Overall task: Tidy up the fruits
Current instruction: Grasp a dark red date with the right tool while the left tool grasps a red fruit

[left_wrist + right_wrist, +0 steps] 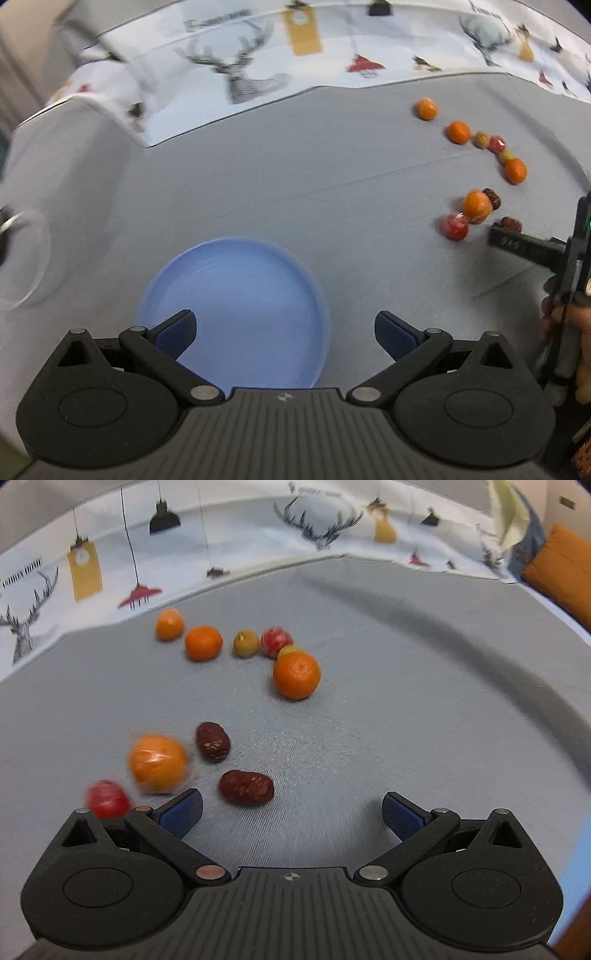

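Currently right gripper is nearing the date beside the orange, jaws wide, empty; left gripper, likewise agape and empty, is hovering over the plate, probably to receive fruit.

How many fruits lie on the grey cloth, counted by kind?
Oranges: 4
Red apple-like fruits: 2
Yellow-green fruits: 2
Dark red dates: 2
Total: 10 fruits. None lies in the blue plate yet.
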Tool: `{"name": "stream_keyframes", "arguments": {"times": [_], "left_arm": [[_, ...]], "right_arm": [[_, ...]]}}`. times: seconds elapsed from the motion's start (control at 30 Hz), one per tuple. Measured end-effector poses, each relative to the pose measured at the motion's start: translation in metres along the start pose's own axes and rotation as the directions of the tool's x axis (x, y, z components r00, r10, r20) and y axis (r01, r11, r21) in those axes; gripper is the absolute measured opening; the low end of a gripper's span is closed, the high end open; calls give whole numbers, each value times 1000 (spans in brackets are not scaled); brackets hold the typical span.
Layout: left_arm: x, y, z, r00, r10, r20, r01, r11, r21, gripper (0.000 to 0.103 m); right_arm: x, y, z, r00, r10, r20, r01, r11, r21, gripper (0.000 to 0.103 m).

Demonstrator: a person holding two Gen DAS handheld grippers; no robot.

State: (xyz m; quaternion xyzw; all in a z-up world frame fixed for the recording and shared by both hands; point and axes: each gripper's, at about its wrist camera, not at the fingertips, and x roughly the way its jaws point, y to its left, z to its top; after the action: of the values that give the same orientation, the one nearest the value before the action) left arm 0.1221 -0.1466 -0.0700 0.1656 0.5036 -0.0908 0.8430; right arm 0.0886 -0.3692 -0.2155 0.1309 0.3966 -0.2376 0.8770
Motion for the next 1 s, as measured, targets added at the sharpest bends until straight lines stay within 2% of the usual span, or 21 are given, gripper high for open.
{"name": "stream_keyframes", "arguments": {"times": [0.07,0.13,0.2,0.27,0.4,0.53,0.57,0.63,0.67,0.7,0.73,0.8,0.87,1.0], "left_arm": [[18,-21,12,999,-40,22,39,999,32,103],[40,-47,24,996,-75,41,71,994,82,103],[62,-74,35,994,-105,33,100,986,130,103],[82,-99,45,990,-135,28,129,977,169,103],[106,-138,58,982,-191,14,183,958,220,103],[122,-161,69,978,-207,-17,205,947,249,102],[124,-161,70,977,-214,-21,213,948,236,96],[127,-158,72,972,-231,-41,235,951,201,60],[129,-157,73,967,-247,-56,253,948,191,33],[129,-154,73,963,-263,-63,271,946,178,34],[128,-151,72,962,-269,-46,273,948,165,34],[125,-149,73,966,-260,-12,258,951,170,34],[119,-142,73,969,-248,-6,246,957,155,34],[87,-114,70,967,-254,16,251,962,105,34]], "right_arm": [[1,-2,-2,1000,5,27,-4,1000,-19,103],[2,-8,-1,997,-62,55,63,998,-15,102],[5,-22,1,992,-111,55,108,993,44,102],[8,-34,3,993,-112,42,108,989,103,102],[10,-36,2,992,-116,45,111,989,93,102],[9,-35,0,991,-124,48,120,989,89,102],[8,-34,0,990,-129,48,125,988,88,102],[7,-35,2,992,-120,47,116,990,84,101],[4,-36,2,993,-99,57,94,992,86,90],[-1,-33,2,992,-93,87,87,994,63,76],[-5,-28,3,990,-93,110,91,996,25,21],[-6,-22,3,988,-112,108,114,993,-8,21],[-11,-27,8,984,-116,134,112,993,37,21],[-26,-35,13,962,-169,214,150,983,106,21]]}}
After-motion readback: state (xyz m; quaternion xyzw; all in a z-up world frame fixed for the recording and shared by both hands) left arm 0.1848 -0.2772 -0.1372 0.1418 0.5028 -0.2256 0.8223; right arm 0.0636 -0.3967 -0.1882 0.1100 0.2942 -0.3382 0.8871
